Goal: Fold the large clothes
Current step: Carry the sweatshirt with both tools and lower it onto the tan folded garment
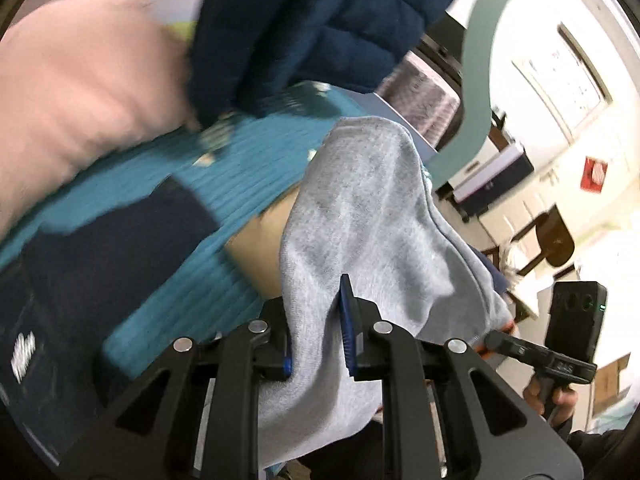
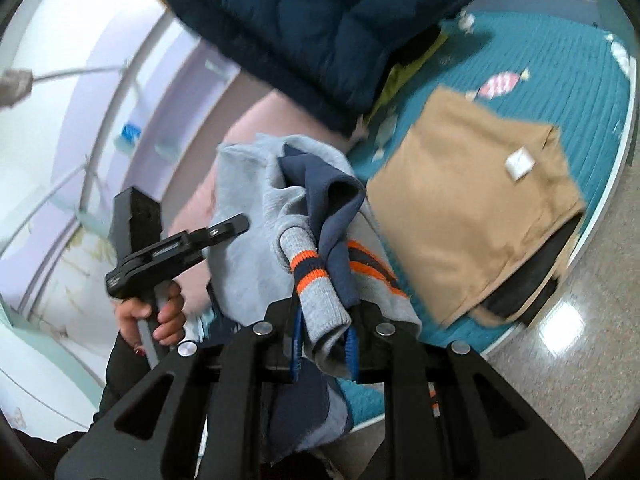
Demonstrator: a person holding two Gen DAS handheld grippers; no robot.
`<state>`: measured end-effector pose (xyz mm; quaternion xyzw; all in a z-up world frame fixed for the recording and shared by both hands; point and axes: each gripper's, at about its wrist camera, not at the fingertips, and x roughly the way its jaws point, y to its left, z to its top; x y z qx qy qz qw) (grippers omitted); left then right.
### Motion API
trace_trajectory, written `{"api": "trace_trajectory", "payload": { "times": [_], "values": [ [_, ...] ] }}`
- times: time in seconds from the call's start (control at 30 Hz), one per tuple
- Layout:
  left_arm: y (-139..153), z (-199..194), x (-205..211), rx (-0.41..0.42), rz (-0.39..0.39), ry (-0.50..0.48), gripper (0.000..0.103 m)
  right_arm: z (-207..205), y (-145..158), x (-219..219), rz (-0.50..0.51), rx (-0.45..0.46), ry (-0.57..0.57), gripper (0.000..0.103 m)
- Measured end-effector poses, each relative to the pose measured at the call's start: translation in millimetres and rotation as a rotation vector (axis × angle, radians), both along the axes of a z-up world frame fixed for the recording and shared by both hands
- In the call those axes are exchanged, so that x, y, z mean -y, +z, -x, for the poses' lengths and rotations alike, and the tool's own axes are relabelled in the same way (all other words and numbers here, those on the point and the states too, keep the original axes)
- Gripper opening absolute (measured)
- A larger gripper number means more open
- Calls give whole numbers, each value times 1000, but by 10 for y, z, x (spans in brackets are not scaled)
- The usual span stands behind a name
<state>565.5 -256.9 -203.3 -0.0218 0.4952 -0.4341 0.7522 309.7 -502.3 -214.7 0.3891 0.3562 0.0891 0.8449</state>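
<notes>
A grey sweatshirt [image 1: 360, 208] with a navy lining and orange-and-navy striped cuffs [image 2: 306, 264] hangs in the air between both grippers. My left gripper [image 1: 318, 344] is shut on a fold of its grey body. My right gripper [image 2: 324, 344] is shut on a striped cuff and bunched grey cloth [image 2: 248, 200]. In the right wrist view the left gripper [image 2: 224, 228] shows at the left, held by a hand. In the left wrist view the right gripper [image 1: 492, 338] shows at the lower right, on the garment's edge.
A teal quilted bed cover [image 2: 540, 60] lies below. On it are a folded tan garment [image 2: 480, 208], a dark blue puffer jacket [image 2: 320, 20], a pink garment [image 1: 80, 92] and a navy garment [image 1: 112, 248]. Shiny floor [image 2: 560, 340] lies past the bed's edge.
</notes>
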Motion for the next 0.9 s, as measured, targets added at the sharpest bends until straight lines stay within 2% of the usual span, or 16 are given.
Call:
{"api": "trace_trajectory", "payload": {
  "times": [0.13,0.27,0.43,0.53,0.57,0.63,0.7,0.8,0.9],
  "values": [
    [63,-265,726,6,-29,-68,17,-48,57,338,-16,2,-41,16],
    [15,-466,1396,19,-69,-151,17,-87,-35,669,-31,-12,-96,16],
    [-501,-709,1976,-7,-175,-175,22,-260,-475,1169,-100,-123,-151,16],
    [-807,-832,2003,-3,-210,-103,30,-388,-771,1342,-69,-178,-185,16],
    [-842,-884,1950,-7,-193,-65,30,-442,-909,1421,-51,-204,-202,16],
    [-776,-988,1777,13,-104,22,31,-497,-1105,1527,-7,-245,-234,16],
    [-606,-1021,1598,81,-61,77,31,-514,-1264,1586,18,-274,-253,16],
    [-428,-935,1432,128,-46,60,31,-479,-1493,1651,14,-311,-280,16],
    [-308,-596,1295,133,-1,-44,31,-440,-1556,1654,-5,-318,-282,16]
  ]
}}
